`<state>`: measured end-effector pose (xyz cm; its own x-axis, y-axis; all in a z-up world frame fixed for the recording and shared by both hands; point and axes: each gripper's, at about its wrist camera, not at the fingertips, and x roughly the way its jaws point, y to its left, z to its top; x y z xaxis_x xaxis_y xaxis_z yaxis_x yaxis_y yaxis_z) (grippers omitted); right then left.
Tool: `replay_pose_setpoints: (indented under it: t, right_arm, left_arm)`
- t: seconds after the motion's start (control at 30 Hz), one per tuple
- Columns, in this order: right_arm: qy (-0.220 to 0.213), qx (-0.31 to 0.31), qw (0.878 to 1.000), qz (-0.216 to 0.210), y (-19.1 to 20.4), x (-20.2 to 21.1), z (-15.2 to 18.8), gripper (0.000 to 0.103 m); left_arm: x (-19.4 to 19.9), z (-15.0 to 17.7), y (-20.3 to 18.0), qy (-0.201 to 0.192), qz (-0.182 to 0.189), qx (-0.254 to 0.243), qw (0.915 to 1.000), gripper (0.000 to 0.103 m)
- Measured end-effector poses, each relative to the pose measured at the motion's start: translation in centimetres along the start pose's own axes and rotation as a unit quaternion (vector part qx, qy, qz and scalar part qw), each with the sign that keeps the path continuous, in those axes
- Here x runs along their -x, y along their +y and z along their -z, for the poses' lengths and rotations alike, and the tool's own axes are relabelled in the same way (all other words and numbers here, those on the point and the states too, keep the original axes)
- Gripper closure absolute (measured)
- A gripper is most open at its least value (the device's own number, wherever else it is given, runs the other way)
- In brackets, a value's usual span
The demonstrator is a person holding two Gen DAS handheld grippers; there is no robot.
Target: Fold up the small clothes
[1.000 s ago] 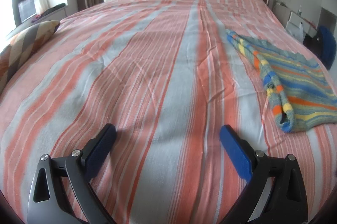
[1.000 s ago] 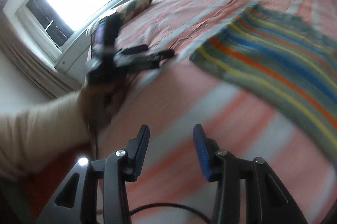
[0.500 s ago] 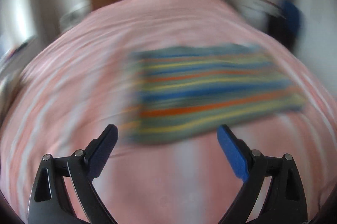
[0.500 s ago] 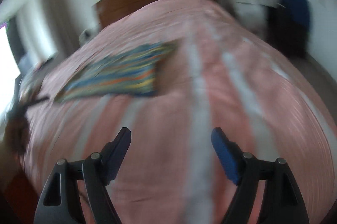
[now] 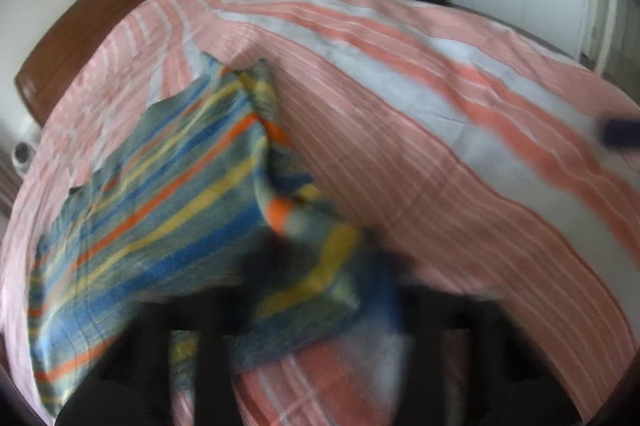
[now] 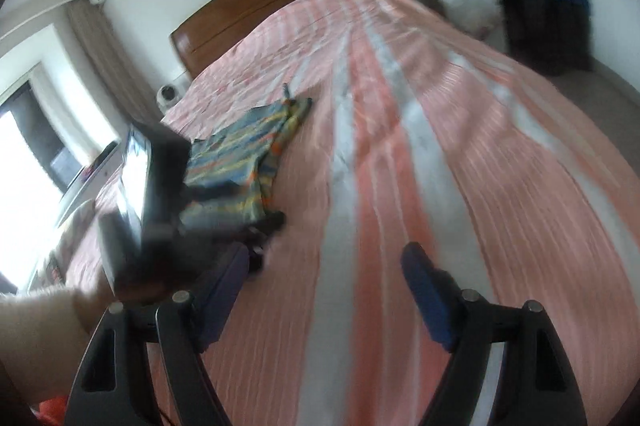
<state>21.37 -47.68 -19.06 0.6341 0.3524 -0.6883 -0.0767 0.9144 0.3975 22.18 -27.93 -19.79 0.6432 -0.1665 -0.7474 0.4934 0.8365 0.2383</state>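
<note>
On the striped bed (image 6: 400, 153), the left gripper (image 5: 320, 266), jaws just closing, pinches the garment's (image 5: 160, 193) 5 o'clock corner; lift it slowly, right gripper (image 6: 324, 290) spread.

The left gripper (image 5: 320, 262) has swung across the bed from bare sheet to the striped garment (image 5: 160, 193), and its jaws have just been closing from wide apart onto the cloth's near corner, which bunches between them. The right gripper (image 6: 324, 290) has widened its jaws and now hangs over empty sheet beside the garment.
</note>
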Motion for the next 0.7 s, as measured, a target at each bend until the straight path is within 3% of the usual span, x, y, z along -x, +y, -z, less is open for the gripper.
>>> replay_pose_setpoints:
  t: [0.1,0.17,0.23,0.3,0.33,0.4,0.5,0.7]
  right_arm:
    - [0.052,0.010,0.998,-0.038,-0.7,-6.3,-5.7,0.026]
    - [0.084,0.013,0.995,-0.052,-0.7,-11.2,-9.0,0.033]
    - [0.124,-0.033,0.986,-0.106,-0.8,-17.1,-12.3,0.034]
    - [0.143,-0.071,0.979,-0.127,-0.6,-20.9,-14.0,0.035]
    - [0.143,-0.074,0.979,-0.123,-0.3,-22.2,-14.6,0.041]
    - [0.152,-0.062,0.982,-0.088,0.9,-24.5,-15.3,0.092]
    - [0.134,-0.029,0.988,-0.074,3.6,-23.5,-15.9,0.095]
    - [0.113,0.041,0.984,-0.135,14.1,-20.8,-16.4,0.096]
  left_arm:
    - [-0.1,0.3,1.0,-0.008,0.017,0.025,0.9995,0.092]
    - [0.0,0.3,1.1,-0.011,0.024,0.032,0.9991,0.093]
    - [0.1,0.4,1.2,-0.015,0.027,0.035,0.9989,0.093]
    - [0.3,0.3,1.4,-0.021,0.037,0.045,0.9981,0.094]
    - [0.6,0.4,1.9,-0.025,0.045,0.054,0.9972,0.094]
    - [1.5,0.7,3.4,-0.034,0.065,0.083,0.9939,0.095]
    - [3.6,1.9,6.8,-0.049,0.082,0.137,0.9860,0.095]
    - [8.3,7.5,16.9,-0.063,0.093,0.271,0.9560,0.095]
